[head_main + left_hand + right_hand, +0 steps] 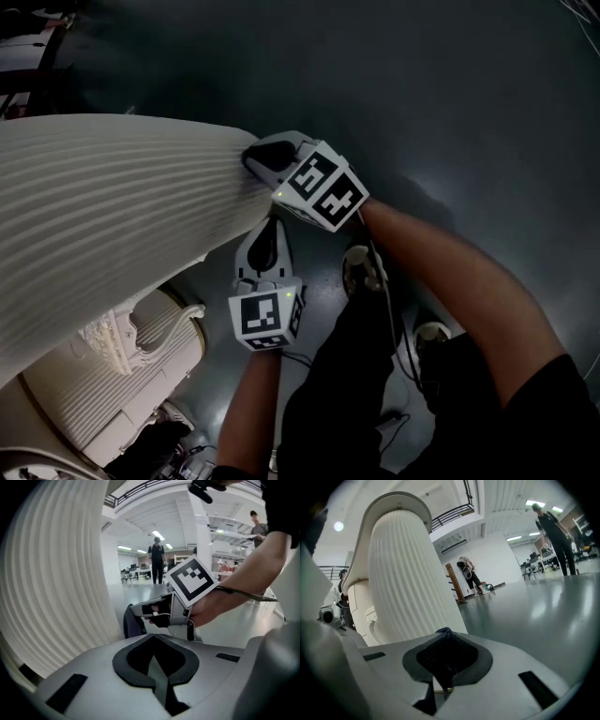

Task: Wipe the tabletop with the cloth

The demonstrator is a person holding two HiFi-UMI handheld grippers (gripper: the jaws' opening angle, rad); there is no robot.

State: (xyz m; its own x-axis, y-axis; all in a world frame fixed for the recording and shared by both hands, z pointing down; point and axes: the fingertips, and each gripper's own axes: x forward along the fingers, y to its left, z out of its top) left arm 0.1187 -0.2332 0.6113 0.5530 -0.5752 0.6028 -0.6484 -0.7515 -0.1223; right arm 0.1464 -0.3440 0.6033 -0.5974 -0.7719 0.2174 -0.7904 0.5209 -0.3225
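Far left: white ribbed tabletop (94,216), curved rim facing the grippers.

Left gripper (155,654): pads pressed together with nothing between them. It is held low, just beside the table's rim and below the other gripper, and takes no part in the wipe.

Dark blue-grey cloth (443,632): pinched in the right gripper (443,660), whose pads are closed on it. A small crumpled tuft pokes out past the tips. From the left gripper view the rest hangs as a bunched fold under those jaws, right at the rim. I cannot tell whether it touches the rim.

Step, as judged: cloth in hand and brought to the table's edge, so a stroke is starting or restarting. Little of the top looks covered from here.

Next move calls for laying the bunched cloth flat on the ribs and drawing it inward with steady downward pressure. A wad this tight will meet only the rib crests, so spread it first.
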